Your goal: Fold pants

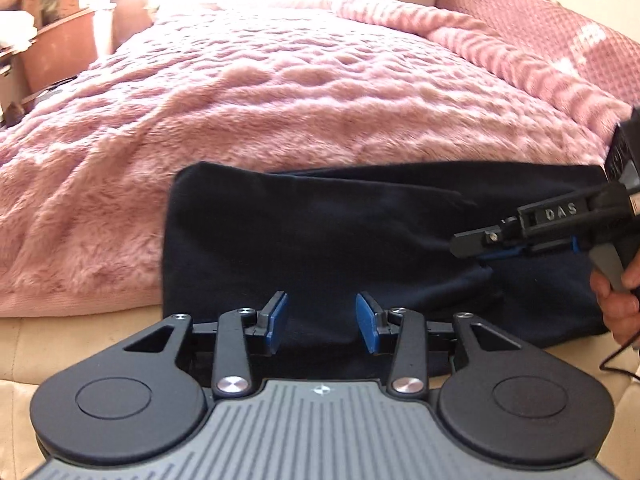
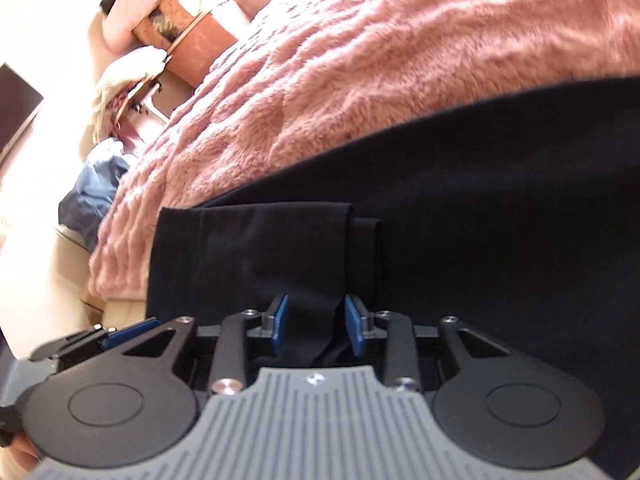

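While left gripper (image 1: pixel 322 322) is hovering at lower centre of left-wrist frame, jaws are standing half apart, gripping nothing, dark cloth lying beyond blue pads (image 1: pixel 278 322); likely lining up for next fold. Right gripper (image 2: pixel 316 322) is sitting with jaws partly open; fold of pants (image 2: pixel 460 200) is running up between them, pads not visibly pressing. Pants are lying folded in dark band at near edge of pink fleece blanket (image 1: pixel 280 92), presumably kept close for reach. Hand (image 1: pixel 618 300) is holding right handle at right edge.
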The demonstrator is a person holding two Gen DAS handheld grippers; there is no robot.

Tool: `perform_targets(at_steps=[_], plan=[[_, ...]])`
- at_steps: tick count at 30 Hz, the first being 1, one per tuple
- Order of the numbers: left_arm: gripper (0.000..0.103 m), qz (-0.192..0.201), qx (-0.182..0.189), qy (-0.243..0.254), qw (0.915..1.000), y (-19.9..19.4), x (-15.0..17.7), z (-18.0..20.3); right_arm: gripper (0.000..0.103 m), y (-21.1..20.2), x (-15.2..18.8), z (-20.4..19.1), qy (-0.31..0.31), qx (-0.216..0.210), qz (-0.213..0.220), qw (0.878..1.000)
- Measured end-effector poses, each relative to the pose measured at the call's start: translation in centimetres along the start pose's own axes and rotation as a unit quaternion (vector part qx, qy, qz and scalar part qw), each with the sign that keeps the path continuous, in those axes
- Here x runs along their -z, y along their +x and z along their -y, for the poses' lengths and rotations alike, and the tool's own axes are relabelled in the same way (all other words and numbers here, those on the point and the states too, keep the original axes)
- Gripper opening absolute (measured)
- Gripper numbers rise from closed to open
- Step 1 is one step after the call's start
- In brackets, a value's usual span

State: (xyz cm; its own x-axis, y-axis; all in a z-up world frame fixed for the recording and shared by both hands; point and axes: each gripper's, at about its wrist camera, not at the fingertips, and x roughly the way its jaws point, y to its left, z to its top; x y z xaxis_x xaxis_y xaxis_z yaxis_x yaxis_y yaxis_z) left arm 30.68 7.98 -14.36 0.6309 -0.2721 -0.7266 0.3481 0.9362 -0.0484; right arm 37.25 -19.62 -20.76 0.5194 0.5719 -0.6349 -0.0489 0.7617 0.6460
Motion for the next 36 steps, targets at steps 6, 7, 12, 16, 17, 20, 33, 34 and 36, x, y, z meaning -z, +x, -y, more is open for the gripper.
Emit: perform_targets(at_steps=[6, 7, 12, 16, 17, 20, 33, 34, 36], plan=[[0.047, 0.002, -0.024, -0.025, 0.9994, 0.1, 0.0, -1.1, 0.0, 0.5, 0.9, 0.2, 0.045, -0.033, -0.004, 0.998], [0.047, 0.003, -0.024, -0.035, 0.9991, -0.1, 0.2, -1.4, 0.0, 0.3, 0.9, -0.1, 0.044, -0.03, 0.001, 0.999], [0.047, 0.012, -0.031, -0.036, 0.9988, -1.1, 0.3, -1.8, 0.0, -2.7, 0.4, -2.9, 0.008, -0.046, 0.04, 0.998], [0.047, 0.016, -0.022, -0.044, 0.9986, -1.5, -0.1, -2.1, 0.0, -5.5, 0.3, -5.4, -0.063, -0.027, 0.073, 0.995], [0.047, 0.012, -0.02, -0.042, 0.9989, -1.3, -0.2, -2.0, 0.0, -4.9, 0.4, -4.9, -0.063, -0.002, 0.061, 0.996], [0.047, 0.002, -0.02, -0.029, 0.9994, -0.8, -0.3, -1.5, 0.0, -2.9, 0.9, -1.6, -0.002, 0.014, 0.017, 1.0], [0.047, -0.04, -0.003, 0.001, 0.9992, 3.1, 0.1, 1.1, 0.024, -2.4, 0.9, 0.2, 0.01, 0.042, 0.006, 0.999], [0.047, -0.041, -0.002, 0.007, 0.9991, 3.0, 0.2, 1.2, 0.029, -3.3, 0.9, 0.4, 0.011, 0.044, 0.015, 0.999], [0.047, -0.043, 0.005, 0.013, 0.999, 2.8, 0.2, 1.2, 0.036, -4.5, 0.8, 1.0, 0.021, 0.034, 0.024, 0.999]])
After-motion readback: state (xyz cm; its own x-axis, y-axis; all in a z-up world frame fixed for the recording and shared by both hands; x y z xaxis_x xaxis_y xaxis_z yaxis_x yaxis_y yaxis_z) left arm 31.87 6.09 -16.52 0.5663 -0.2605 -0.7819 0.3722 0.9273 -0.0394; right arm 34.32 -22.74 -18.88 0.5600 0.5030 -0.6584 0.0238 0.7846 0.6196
